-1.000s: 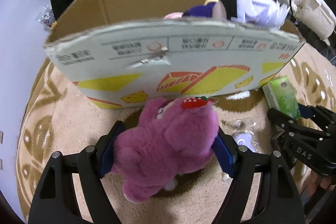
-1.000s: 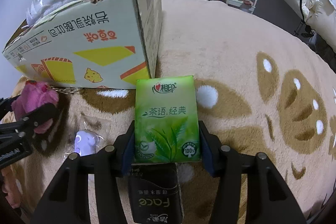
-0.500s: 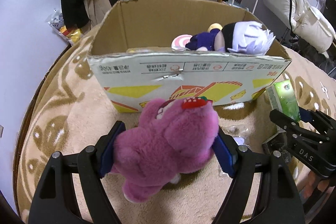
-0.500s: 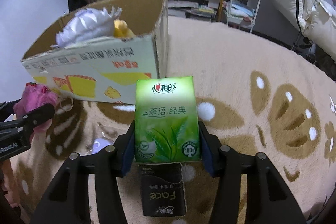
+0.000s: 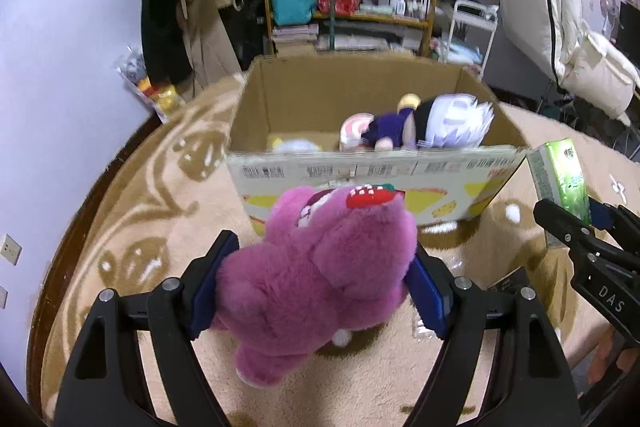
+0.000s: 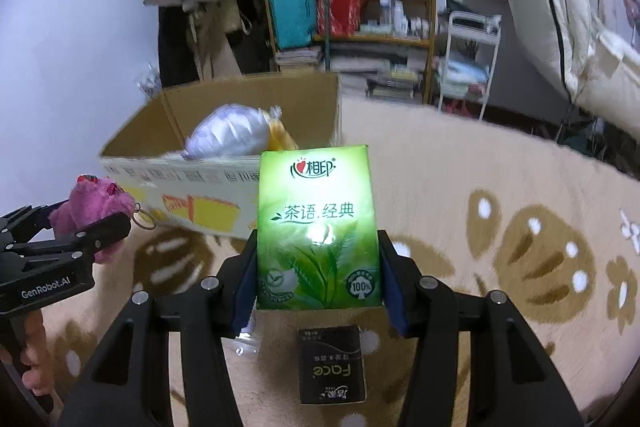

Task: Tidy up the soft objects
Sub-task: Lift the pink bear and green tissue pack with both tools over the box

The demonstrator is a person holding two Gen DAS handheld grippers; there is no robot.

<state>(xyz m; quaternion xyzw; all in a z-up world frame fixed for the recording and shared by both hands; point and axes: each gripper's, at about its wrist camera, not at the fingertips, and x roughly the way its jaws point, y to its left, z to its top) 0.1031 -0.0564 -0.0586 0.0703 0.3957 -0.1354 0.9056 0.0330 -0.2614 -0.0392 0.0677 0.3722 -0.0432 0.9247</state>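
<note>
In the left wrist view our left gripper (image 5: 316, 289) sits at the bottom centre of the frame, its blue-padded fingers (image 5: 208, 287) pressed into the sides of a fluffy magenta plush bear with a red strawberry on its head (image 5: 320, 267). The bear hangs clear of the beige carpet with brown floral pattern (image 5: 132, 227), just in front of the open brown cardboard box with yellow printed panels (image 5: 360, 175) that fills the middle of the frame. Inside the box, toward its right half, lies a plush doll with white hair and a dark purple outfit (image 5: 432, 125), with a pale yellow soft toy (image 5: 296, 145) low at the left.

In the right wrist view our right gripper (image 6: 318, 267) at lower centre is clamped on a green soft-pack of tissues printed with tea leaves (image 6: 318, 227), held upright above the carpet. Below it, at the bottom centre, a small black tissue pack (image 6: 332, 363) lies on the carpet, and the box stands in the left middle of the frame.

We judge that both items are lifted and we are in the carrying step. Next we would need to bring each one over the box's near rim, high enough to clear the cardboard edge, then let go above the free space left of the doll. The black pack is not yet collected.
</note>
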